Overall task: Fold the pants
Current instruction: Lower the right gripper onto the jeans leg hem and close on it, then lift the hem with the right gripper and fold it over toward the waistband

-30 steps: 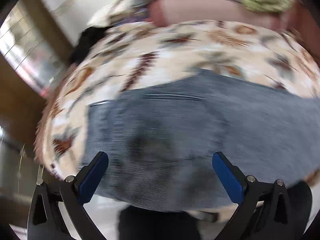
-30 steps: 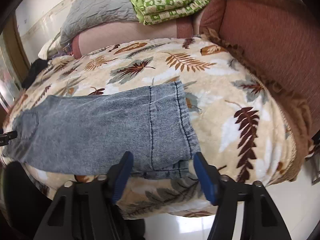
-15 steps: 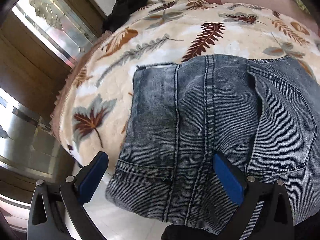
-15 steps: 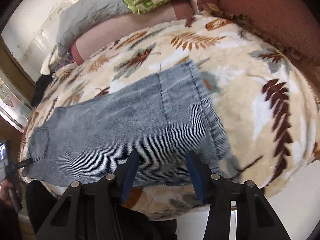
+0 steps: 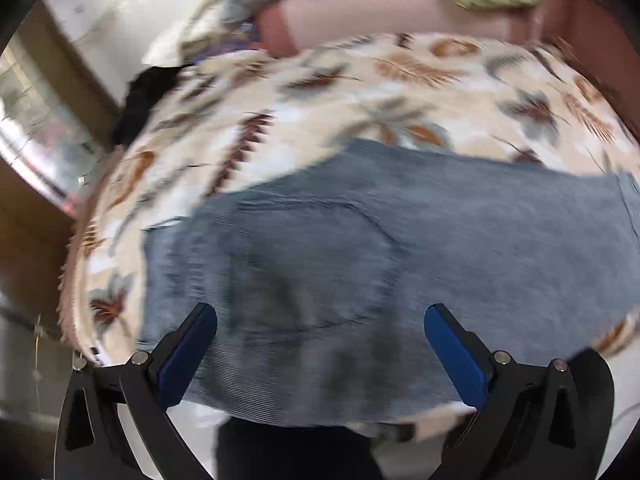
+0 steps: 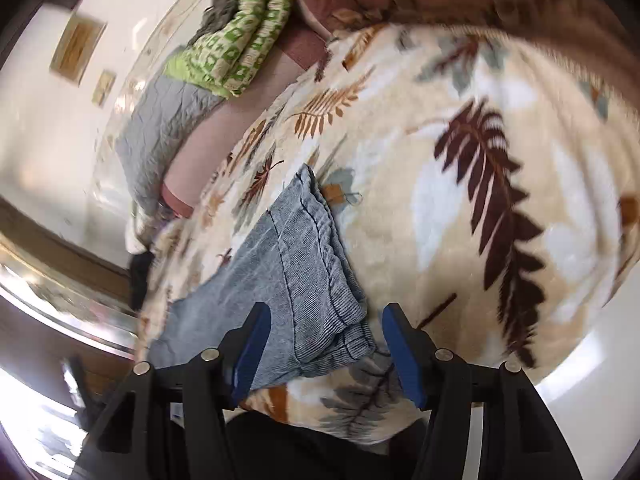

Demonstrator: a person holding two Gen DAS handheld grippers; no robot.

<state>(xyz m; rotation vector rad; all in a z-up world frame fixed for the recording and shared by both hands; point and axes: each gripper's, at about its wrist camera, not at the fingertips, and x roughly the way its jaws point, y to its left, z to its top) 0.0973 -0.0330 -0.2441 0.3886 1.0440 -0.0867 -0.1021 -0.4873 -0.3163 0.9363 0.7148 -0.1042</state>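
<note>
I find the faded blue corduroy-ribbed denim pants (image 5: 400, 264) lying flat on the cream leaf-print blanket (image 6: 460, 184), apparently doubled leg on leg; the crosswise fold is still to do. Left hand-held gripper (image 5: 320, 344) hangs wide open over the pocket end, gripping nothing. Right hand-held gripper (image 6: 324, 344), jaws just reopened, straddles the hem corner, pads clear of the cloth.

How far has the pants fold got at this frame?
Done: the jeans lie flat on the leaf-print blanket, apparently leg on leg. In hand: nothing gripped; the left gripper hangs open over the pocket end, and the right gripper, jaws just opening, brackets the hem. Left: folding hem to waist.
</note>
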